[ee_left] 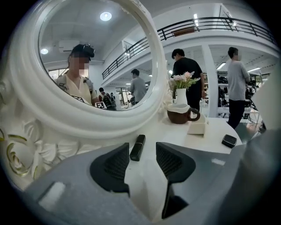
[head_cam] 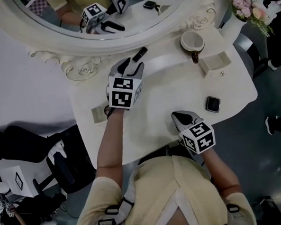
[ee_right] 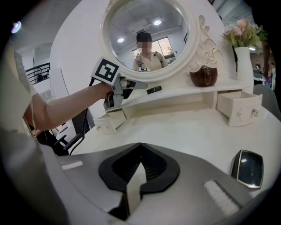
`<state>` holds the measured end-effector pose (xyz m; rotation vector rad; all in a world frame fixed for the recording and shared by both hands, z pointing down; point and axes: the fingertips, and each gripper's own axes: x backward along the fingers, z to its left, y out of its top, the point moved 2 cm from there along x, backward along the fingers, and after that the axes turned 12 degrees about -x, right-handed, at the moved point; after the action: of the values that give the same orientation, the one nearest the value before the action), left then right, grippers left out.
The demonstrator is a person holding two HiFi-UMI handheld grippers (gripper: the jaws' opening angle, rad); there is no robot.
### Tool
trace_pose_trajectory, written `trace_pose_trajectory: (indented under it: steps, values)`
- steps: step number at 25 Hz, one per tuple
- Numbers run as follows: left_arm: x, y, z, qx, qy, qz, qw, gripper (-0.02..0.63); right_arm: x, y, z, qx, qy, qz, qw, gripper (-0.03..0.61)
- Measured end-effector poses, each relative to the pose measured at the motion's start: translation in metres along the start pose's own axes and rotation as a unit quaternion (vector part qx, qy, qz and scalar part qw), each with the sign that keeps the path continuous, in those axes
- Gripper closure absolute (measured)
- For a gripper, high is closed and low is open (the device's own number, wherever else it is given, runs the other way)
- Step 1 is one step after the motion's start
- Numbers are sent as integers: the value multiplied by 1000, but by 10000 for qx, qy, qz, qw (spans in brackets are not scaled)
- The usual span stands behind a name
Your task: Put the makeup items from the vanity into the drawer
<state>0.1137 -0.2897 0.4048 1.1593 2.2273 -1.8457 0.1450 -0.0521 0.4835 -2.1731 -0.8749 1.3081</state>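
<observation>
A black lipstick tube [head_cam: 139, 53] lies on the vanity's raised shelf [head_cam: 168, 60] under the mirror. My left gripper [head_cam: 132, 63] is open right at it. In the left gripper view the tube [ee_left: 137, 147] lies just ahead, its near end between the two fingertips, which do not touch it. A black compact [head_cam: 212, 104] rests on the tabletop at the right. My right gripper [head_cam: 179, 116] hovers shut and empty over the front of the table, left of the compact [ee_right: 248, 166]. The small right drawer [head_cam: 216, 63] stands open.
A brown cup [head_cam: 192, 42] stands on the shelf's right end, and a vase of pink flowers [head_cam: 244, 4] beyond it. A second small drawer [head_cam: 100, 113] is open at the left. The oval mirror [head_cam: 101, 17] rises behind the shelf. A black chair [head_cam: 63, 166] stands left of the table.
</observation>
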Motion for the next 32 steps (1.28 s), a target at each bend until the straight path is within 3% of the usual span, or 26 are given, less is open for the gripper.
trace_pose_trajectory:
  steps: [15,21,27,32]
  values:
    - [-39,-12,7,42,-243,694,9973,420,7,-5,-13,-232,-260,-67,9994,575]
    - [-43,-18,7,-306,-249,956,9946,511,8,-6,-13,-233,-260,-88,9994,575]
    - [-41,-17,3,-493,-387,963,9934,520,11,-6,-12,-203,-256,-105,9994,575]
    - [-30,-14,0,-451,-353,719,9958,520,12,-6,-11,-162,-220,-97,9996,575]
